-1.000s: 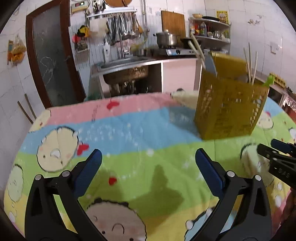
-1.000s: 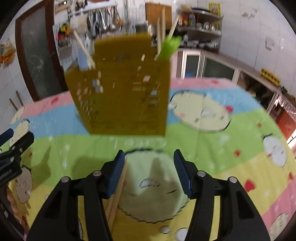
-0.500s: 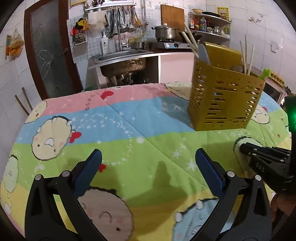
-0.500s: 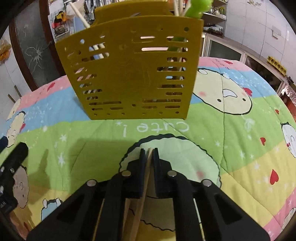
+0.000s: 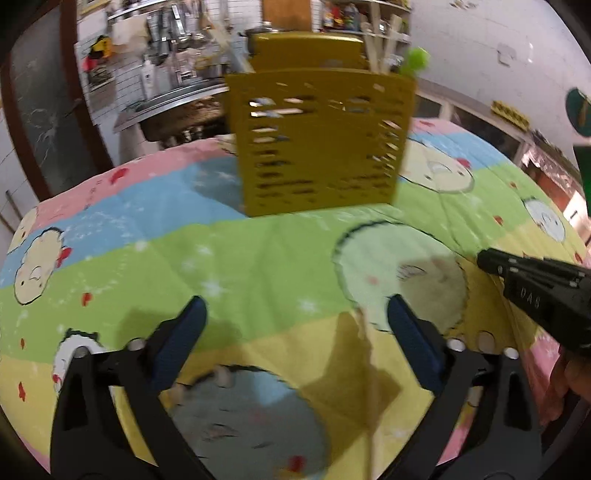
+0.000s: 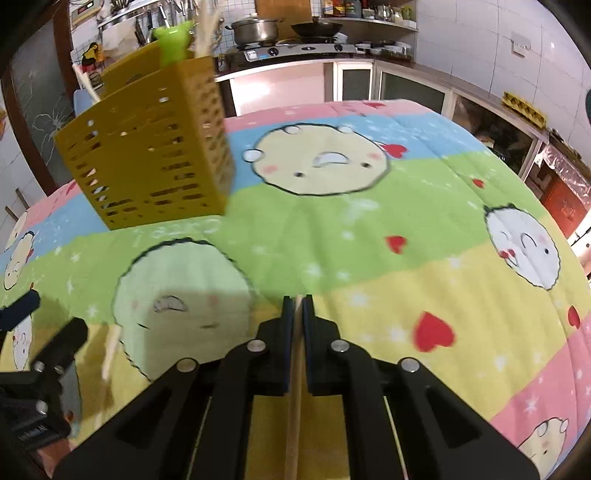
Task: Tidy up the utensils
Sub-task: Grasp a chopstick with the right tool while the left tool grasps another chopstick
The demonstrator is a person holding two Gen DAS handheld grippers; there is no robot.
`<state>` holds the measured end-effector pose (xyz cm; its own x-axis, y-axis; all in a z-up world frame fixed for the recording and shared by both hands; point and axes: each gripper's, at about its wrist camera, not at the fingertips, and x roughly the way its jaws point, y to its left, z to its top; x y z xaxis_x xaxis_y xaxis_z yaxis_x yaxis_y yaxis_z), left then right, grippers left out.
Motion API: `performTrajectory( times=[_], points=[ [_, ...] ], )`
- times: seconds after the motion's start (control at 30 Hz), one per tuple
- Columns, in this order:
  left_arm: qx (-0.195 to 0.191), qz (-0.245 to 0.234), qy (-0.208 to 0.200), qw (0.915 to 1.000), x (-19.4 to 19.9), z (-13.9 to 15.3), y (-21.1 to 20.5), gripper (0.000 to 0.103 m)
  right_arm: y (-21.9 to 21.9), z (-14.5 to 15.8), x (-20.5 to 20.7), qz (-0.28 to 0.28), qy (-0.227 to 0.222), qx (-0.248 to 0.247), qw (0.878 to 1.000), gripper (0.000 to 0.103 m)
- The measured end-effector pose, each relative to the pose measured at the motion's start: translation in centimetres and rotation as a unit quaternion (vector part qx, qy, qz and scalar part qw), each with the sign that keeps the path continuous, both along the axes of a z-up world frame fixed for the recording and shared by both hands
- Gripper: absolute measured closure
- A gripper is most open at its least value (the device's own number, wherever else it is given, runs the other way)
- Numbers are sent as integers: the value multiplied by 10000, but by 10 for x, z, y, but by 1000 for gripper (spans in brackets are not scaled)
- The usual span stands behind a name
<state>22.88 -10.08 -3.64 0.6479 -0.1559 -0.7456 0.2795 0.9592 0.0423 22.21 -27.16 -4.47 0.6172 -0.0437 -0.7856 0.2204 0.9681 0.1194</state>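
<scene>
The yellow slotted utensil caddy (image 6: 147, 147) stands upright on the cartoon-print cloth (image 6: 369, 221) that covers the counter, and everything else sits nearer the cameras than it. Inside the caddy are pale chopsticks (image 6: 207, 26) and a green-handled utensil (image 6: 173, 40), all poking above its rim.

The right claw (image 6: 298, 306) is pressed together on a single wooden chopstick (image 6: 293, 406), which runs back between the pads toward the camera; it is well in front of the caddy and to its right in the right wrist view.

The left claw (image 5: 295, 317) is spread wide, though its jaws have just been closing a little (nothing is pinched). A second wooden chopstick (image 5: 369, 387) lies on the cloth between its fingers, close to the right one, in front of the caddy. Whether the pads touch it cannot be told through the blur.
</scene>
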Motion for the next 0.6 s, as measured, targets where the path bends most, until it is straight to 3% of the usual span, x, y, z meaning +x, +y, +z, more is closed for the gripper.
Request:
performTrajectory(
  times=[0.07,0.17,0.27,0.33,0.5,0.6],
  points=[
    [61,-98,150,9998,-1,-6,-12,27,-7,-2,-2,-21,-41,110,9999,97],
    [15,-96,508,9987,3,-17,-18,52,-6,-5,-3,-3,-110,67,9999,97],
    [-16,18,460,9989,4,-21,-18,66,-7,-5,-4,21,-157,44,9999,97],
    [-50,-16,476,9989,5,-22,-18,82,-9,-7,-4,21,-169,51,9998,97],
    [-40,-76,522,9986,10,-22,-21,95,-4,-8,-2,32,-173,-61,9998,97],
    [-101,-129,539,9984,15,-22,-19,97,-5,-9,-2,50,-201,-60,9998,97]
  ],
)
